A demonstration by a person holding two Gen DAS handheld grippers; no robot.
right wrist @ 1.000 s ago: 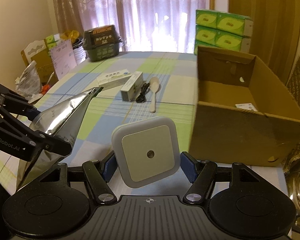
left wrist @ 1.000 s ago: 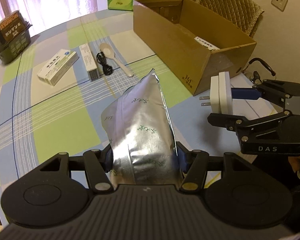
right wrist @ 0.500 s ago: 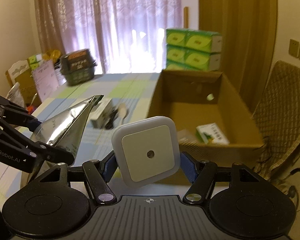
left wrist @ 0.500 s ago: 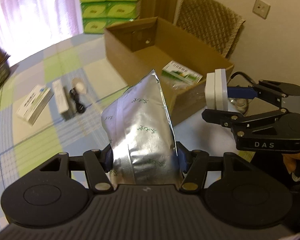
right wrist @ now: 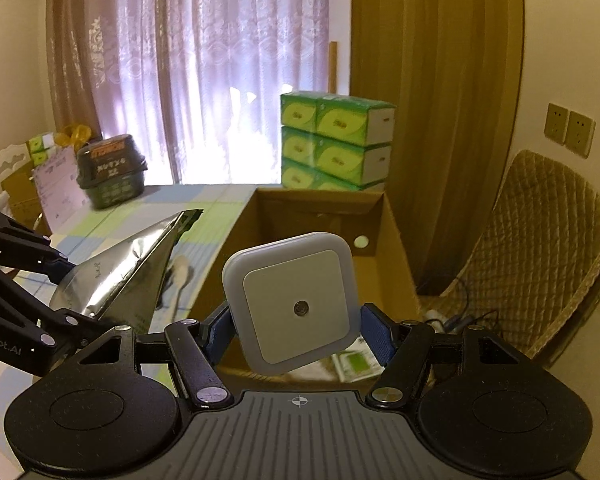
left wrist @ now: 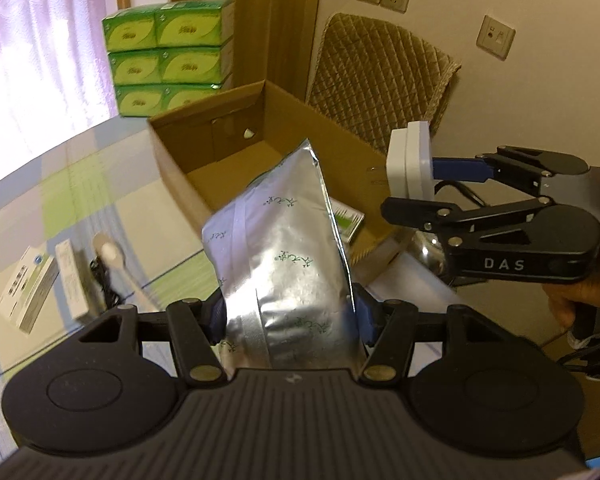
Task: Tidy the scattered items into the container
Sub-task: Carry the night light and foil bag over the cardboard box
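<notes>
left hand-held gripper [left wrist: 288, 312] clamping foil pouch [left wrist: 284, 248]

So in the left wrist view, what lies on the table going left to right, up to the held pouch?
White box → slim box → black cable → spoon → foil pouch.

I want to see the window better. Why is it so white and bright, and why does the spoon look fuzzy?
Right wrist view: daylight through the curtain washes the window out white, leaving the room dimmer. Left wrist view: the spoon on the table is smeared by motion blur, while the foil bag held close stays sharp; the fisheye lens bends the edges.
</notes>
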